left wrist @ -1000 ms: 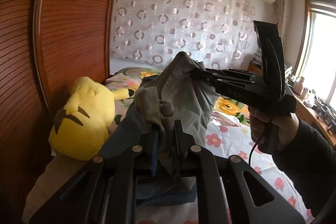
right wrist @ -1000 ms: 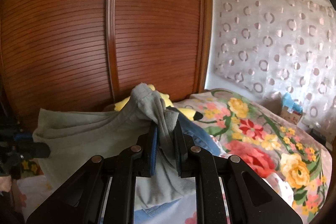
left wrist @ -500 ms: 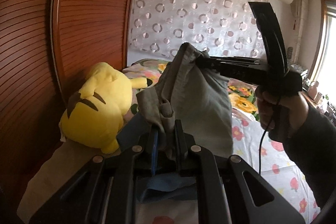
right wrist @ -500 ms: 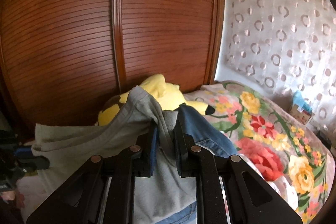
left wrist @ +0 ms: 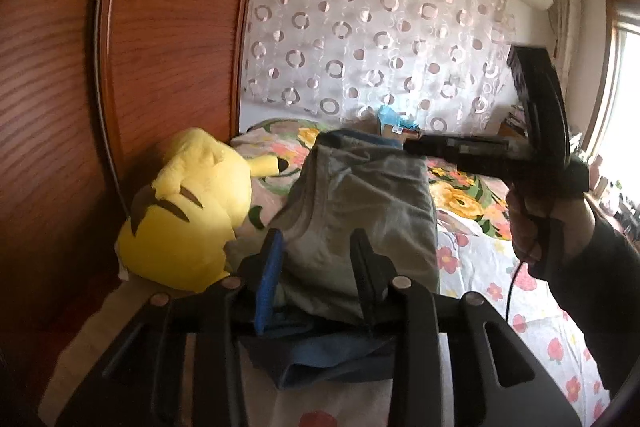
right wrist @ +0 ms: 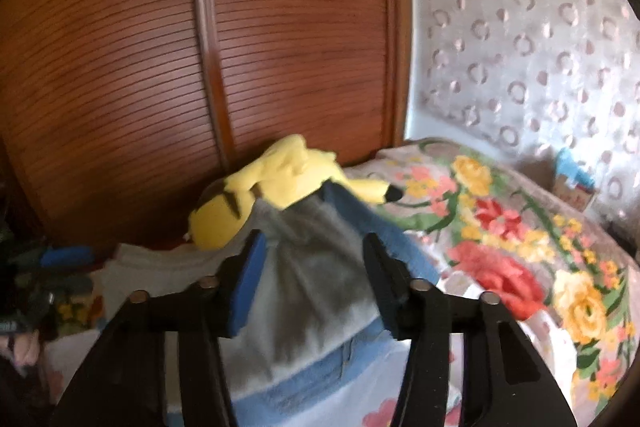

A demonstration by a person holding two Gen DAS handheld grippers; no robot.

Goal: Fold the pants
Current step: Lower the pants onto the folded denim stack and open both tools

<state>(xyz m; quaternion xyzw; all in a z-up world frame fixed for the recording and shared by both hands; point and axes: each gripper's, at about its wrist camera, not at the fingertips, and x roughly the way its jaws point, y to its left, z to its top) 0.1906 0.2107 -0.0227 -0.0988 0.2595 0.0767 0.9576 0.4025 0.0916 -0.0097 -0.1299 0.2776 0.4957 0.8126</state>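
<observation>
The grey pants lie in a folded heap on top of blue jeans on the bed. My left gripper is open, its fingers standing either side of the near edge of the grey pants. My right gripper is open too, with the grey pants lying loose between and beyond its fingers. In the left wrist view the right gripper reaches in from the right, held by a hand, its tip at the far top edge of the pants.
A yellow plush toy lies against the wooden wardrobe doors just left of the pants. The floral bedspread stretches to the right. A circle-patterned curtain hangs behind the bed.
Both grippers were shut on the grey pants and holding them up. Now both have opened and the pants have dropped onto the jeans.
</observation>
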